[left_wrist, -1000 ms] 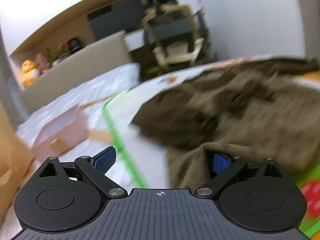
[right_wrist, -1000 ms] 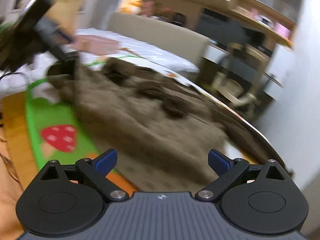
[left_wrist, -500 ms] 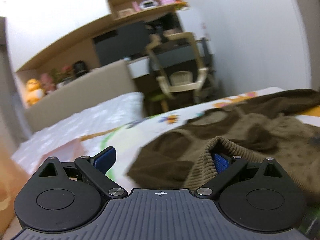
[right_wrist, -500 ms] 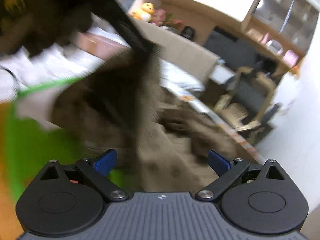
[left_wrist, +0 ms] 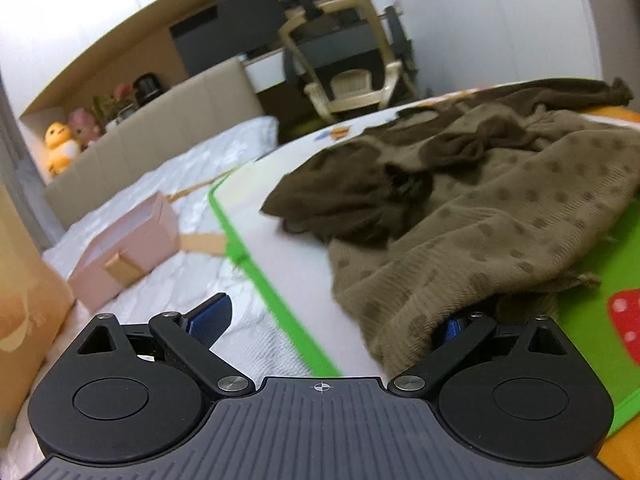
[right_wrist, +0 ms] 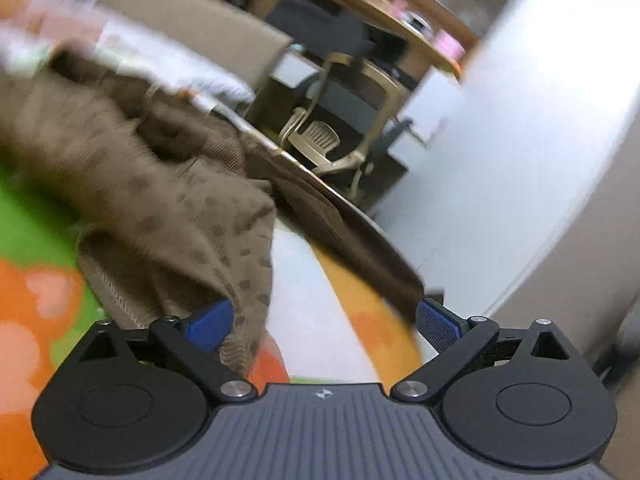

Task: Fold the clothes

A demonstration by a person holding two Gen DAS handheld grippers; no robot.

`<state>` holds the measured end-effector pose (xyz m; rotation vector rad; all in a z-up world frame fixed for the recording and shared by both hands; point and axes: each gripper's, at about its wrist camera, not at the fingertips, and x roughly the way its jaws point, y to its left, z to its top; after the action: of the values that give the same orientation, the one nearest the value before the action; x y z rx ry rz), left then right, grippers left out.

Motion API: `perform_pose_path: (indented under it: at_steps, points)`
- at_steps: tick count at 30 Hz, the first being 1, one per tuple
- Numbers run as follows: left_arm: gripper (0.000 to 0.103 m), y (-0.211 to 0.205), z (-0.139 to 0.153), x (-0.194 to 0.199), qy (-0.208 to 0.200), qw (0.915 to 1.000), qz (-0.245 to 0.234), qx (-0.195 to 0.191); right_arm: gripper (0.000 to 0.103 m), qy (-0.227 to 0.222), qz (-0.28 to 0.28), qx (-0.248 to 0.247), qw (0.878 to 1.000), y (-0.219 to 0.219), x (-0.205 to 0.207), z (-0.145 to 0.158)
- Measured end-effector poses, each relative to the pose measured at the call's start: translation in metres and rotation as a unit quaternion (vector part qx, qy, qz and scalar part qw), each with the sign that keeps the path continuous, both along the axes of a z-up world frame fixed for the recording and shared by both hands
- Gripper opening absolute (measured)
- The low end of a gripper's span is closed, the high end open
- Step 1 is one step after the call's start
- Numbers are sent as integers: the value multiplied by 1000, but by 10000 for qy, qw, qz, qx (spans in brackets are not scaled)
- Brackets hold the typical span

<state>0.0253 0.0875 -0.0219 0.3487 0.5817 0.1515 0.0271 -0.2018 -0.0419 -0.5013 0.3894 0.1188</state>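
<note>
A brown dotted knit garment point(left_wrist: 500, 216) lies crumpled on a colourful play mat point(left_wrist: 624, 240); a darker brown part point(left_wrist: 344, 192) sits at its far left. My left gripper point(left_wrist: 332, 320) is open, its jaws wide apart. The knit hem drapes over the right fingertip point(left_wrist: 452, 326); the left fingertip point(left_wrist: 212, 314) is bare. In the right wrist view the same garment point(right_wrist: 168, 200) lies ahead and to the left. My right gripper point(right_wrist: 324, 320) is open, with the knit edge lying against its left fingertip point(right_wrist: 210, 322).
A pink box point(left_wrist: 128, 240) sits on a white quilted bed point(left_wrist: 168, 264) left of the mat's green edge point(left_wrist: 256, 264). A beige headboard point(left_wrist: 160, 140), a chair point(left_wrist: 352, 64) and shelves stand beyond. A white wall point(right_wrist: 520, 140) is on the right.
My left gripper has dropped back down towards the mat with the hem still over its right finger. My right gripper has swung right along the garment; its view is blurred by motion.
</note>
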Motion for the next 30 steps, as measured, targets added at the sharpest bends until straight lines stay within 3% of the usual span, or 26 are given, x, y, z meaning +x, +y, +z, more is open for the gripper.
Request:
perform_pose_path:
  at_steps: [1,5,8,12,15,19,21,25,27,30]
  points:
    - [100,4,1,1,-26,9999,114,-34,98,62,-33,310,9995,-9,0,6]
    - [100,17,9,3,-173,9982,514,-250,98,51,-13,291,9996,-12,-5,8]
    - [100,20,10,2,-160,9979,558,-274,98,359,761,542,9950,-9,-22,10]
    - [100,22,11,5,-145,9976,575,-347,99,550,1639,40,9849,5,-48,10]
    - [100,24,13,7,-170,9968,604,-500,100,869,1667,-488,9810,13,-46,1]
    - [100,20,15,9,-178,9968,448,-630,103,911,1541,-347,9832,17,-33,2]
    - [100,9,17,6,-182,9979,64,-613,103,823,1568,-328,9836,27,-31,3]
    - [100,-41,15,-3,-213,9933,-1127,135,103,743,1779,-325,9807,46,-28,4]
    - [100,-72,6,-4,-172,9814,-1783,687,103,736,1823,-219,9802,49,-26,6]
    - [100,-114,-7,-8,-88,9528,-2723,1342,103,651,1724,-2,9829,43,-31,14]
